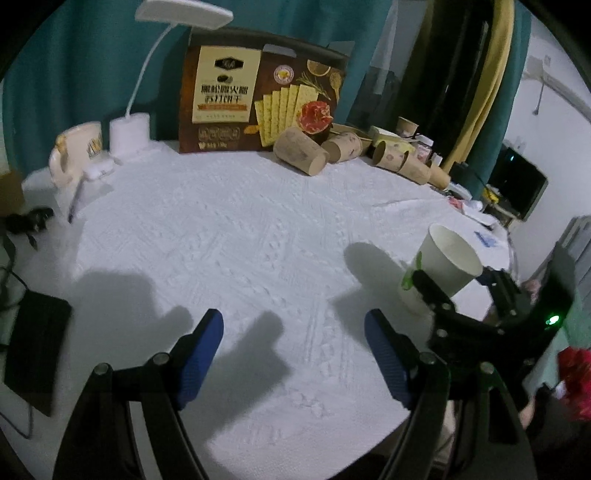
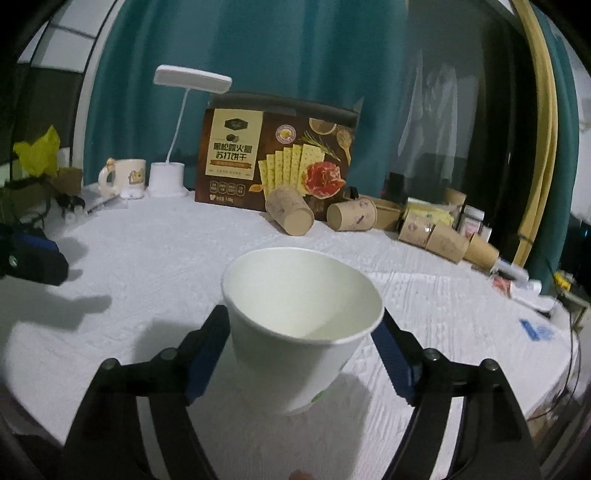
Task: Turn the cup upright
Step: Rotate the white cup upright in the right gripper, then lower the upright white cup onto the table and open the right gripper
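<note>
Dim and bluish throughout, with heavy fisheye bending and black vignette at every edge. Lit from above and behind the cameras, throwing soft dark shadows across the white tablecloth [image 1: 240,229], in front of the cracker box [image 1: 258,99]. No glare from the desk lamp [image 1: 184,14] left of that box. Slightly soft focus; clutter right of the box smeared near the rim.
</note>
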`<state>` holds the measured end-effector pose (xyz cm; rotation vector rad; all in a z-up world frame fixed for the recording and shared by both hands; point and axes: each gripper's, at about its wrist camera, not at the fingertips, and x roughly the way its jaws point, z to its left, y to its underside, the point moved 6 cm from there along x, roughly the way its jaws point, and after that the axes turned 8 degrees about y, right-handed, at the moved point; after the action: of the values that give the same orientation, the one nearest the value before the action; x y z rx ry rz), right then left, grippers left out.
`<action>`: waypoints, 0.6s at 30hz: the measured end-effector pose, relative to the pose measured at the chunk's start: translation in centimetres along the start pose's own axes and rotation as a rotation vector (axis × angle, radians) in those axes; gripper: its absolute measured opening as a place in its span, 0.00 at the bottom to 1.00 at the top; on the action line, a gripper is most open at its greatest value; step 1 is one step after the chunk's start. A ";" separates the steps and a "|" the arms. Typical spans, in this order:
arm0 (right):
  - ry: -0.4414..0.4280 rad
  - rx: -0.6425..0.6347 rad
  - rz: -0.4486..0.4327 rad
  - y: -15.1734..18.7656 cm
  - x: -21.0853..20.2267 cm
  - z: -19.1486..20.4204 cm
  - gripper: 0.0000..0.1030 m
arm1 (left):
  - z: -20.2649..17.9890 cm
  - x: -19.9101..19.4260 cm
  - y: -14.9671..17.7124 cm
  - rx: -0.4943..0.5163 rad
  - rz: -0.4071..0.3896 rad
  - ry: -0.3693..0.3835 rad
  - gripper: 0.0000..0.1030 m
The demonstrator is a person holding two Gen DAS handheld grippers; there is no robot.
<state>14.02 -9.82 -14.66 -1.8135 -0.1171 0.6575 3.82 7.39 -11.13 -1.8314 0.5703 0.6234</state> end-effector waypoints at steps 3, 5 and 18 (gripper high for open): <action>-0.014 0.031 0.056 0.4 -0.7 -0.1 0.76 | 0.1 -0.2 0.0 0.009 -0.004 -0.017 0.77; -0.005 0.057 0.102 0.8 -1.5 -0.3 0.76 | 0.2 -0.3 0.0 0.009 -0.006 -0.018 0.77; 0.062 0.251 0.249 0.6 -7.3 -4.3 0.76 | -3.7 -3.0 -1.6 0.161 -0.136 0.018 0.77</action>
<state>9.81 -16.54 -11.56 -1.6158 0.2275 0.7535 3.17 4.67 -6.97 -1.7097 0.4886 0.4567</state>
